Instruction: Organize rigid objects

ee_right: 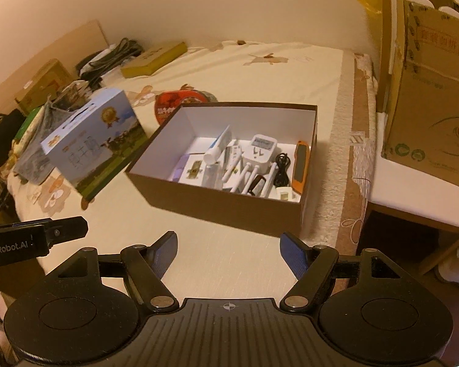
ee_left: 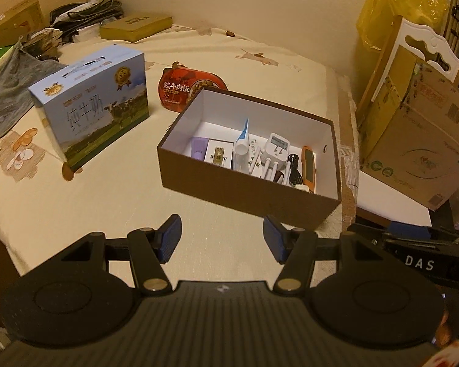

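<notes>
Right wrist: box [ee_right: 229,208] w/ plug [ee_right: 261,150], cable [ee_right: 283,168]

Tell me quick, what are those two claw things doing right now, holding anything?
Left gripper: open, fingers apart, nothing between them, above the bed.
Right gripper: open, fingers apart, holding nothing.

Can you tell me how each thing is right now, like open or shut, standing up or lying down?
Brown box: open, no lid, small things inside.
Blue milk carton: upright, closed.
Red meal pack: lying behind the brown box.
Toothpaste tube: leaning inside the box.
Left claw: open, empty.
Right claw: open, empty.
</notes>
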`<state>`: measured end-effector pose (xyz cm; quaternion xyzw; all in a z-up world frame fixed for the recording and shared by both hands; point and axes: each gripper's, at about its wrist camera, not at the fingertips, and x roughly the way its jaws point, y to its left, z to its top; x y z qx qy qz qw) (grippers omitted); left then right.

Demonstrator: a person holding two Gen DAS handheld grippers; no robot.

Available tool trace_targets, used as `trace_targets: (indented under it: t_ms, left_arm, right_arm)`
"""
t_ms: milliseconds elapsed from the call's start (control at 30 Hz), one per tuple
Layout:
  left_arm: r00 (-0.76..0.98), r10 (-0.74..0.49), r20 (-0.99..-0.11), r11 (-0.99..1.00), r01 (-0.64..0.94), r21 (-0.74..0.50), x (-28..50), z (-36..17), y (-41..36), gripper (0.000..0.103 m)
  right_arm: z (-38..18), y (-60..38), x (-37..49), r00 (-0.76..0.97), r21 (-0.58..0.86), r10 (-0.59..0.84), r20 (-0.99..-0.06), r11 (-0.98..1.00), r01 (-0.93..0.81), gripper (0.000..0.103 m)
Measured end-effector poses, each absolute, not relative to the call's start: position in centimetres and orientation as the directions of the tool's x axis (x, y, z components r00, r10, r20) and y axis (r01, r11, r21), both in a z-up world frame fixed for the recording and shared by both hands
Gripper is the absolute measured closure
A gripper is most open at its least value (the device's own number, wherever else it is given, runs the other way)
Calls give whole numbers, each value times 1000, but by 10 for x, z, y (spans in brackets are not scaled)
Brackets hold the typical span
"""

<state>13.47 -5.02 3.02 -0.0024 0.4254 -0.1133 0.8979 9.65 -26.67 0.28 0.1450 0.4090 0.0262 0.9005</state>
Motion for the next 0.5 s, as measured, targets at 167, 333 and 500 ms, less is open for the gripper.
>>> trace_targets:
  t_ms: [167, 333, 500]
  left_arm:
    - [630, -187, -754, 977, 195, -80, 110, 41, -45, 48]
    - [641, -177, -747, 981, 180, -78, 85, 47, -37, 48]
    - [650, -164, -742, 983, 171, -68, 62, 51, -31, 48]
  right_arm:
    - [14, -256, 78, 669, 276, 182, -721, 960, 36, 32]
    - [23, -247, 62, 670, 264, 190, -717, 964, 9, 32]
    - [29, -237, 45, 674, 244, 199, -712, 969, -28, 32]
